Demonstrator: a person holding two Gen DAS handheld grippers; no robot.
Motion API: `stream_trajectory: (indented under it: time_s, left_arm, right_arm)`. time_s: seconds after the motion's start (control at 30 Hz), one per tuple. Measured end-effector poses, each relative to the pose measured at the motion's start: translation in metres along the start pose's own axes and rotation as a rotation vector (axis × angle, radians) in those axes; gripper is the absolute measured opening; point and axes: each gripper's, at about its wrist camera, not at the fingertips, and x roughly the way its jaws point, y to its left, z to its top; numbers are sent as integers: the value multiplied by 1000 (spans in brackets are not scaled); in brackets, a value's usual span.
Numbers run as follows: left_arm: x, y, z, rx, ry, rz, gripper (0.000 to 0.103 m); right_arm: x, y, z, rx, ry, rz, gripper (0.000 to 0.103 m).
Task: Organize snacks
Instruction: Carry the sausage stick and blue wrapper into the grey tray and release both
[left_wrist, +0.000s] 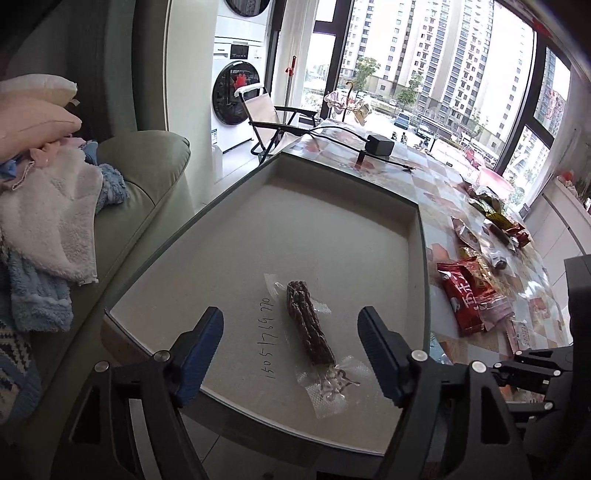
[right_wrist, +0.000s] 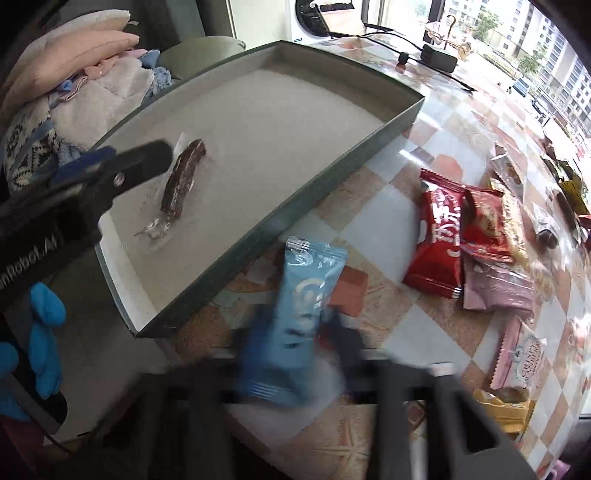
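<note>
While left tongs (left_wrist: 290, 354) gape, sausage (left_wrist: 308, 325) lies between, untouched

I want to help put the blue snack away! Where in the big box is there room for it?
The shallow grey cardboard box is mostly bare: only the brown vacuum-sealed meat stick lies near its front. Everything behind it up to the far wall is free. The checkered tablecloth right of the box is crowded with red snack packets.

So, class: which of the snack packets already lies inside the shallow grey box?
Only the clear-wrapped brown meat stick; every other packet lies outside the box.
</note>
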Motion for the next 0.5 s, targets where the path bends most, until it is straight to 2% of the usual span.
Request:
stream_trajectory:
  time_s: [0.17, 0.27, 0.37, 0.5]
  left_arm:
    - [0, 2, -4, -12, -2, -2, 78]
    - [1, 5, -7, -16, 4, 5, 78]
    - [0, 7, -9, -23, 3, 11, 78]
    - [-3, 8, -10, -23, 3, 18, 78]
  right_arm:
    - [-10, -31, -11, 109, -23, 114, 24]
    - [-23, -45, -10, 163, -54, 148, 24]
    - [-39, -49, -1, 178, -99, 171, 24]
    - [-49, -32, 29, 146, -145, 199, 25]
